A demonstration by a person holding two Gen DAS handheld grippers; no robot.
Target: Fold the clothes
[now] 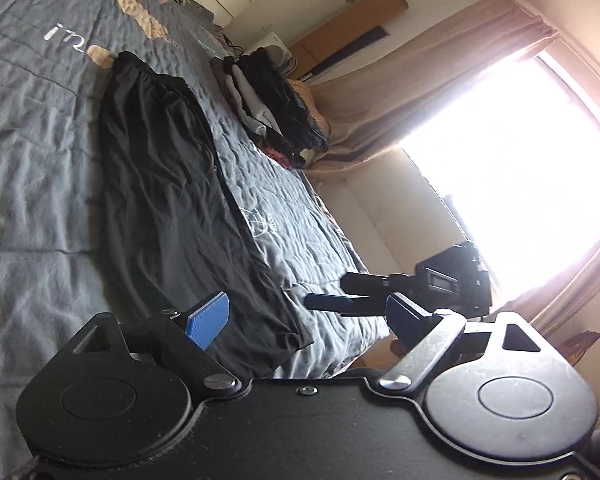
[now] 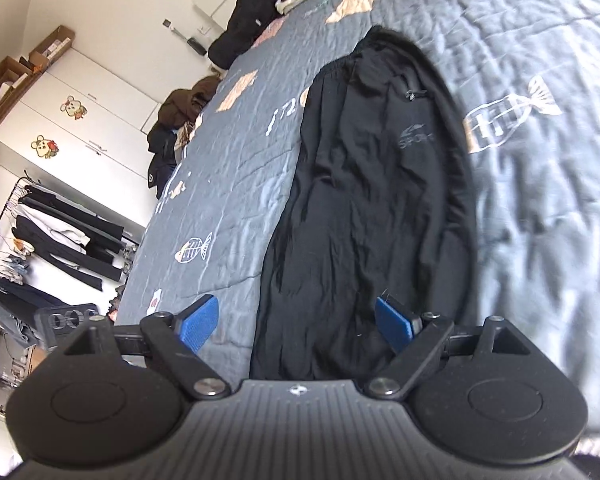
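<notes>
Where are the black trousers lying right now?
The black trousers lie flat lengthwise on the grey quilt, in the middle of the right wrist view, waistband at the far end. In the left wrist view they run left of centre, near the bed's foot edge.

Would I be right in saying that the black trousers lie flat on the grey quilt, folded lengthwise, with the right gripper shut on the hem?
Not quite. The black trousers do lie flat on the grey quilt, folded lengthwise, but the right gripper is open, not shut on the hem. The right wrist view shows its blue pads spread wide over the near end of the trousers, gripping nothing.
</notes>
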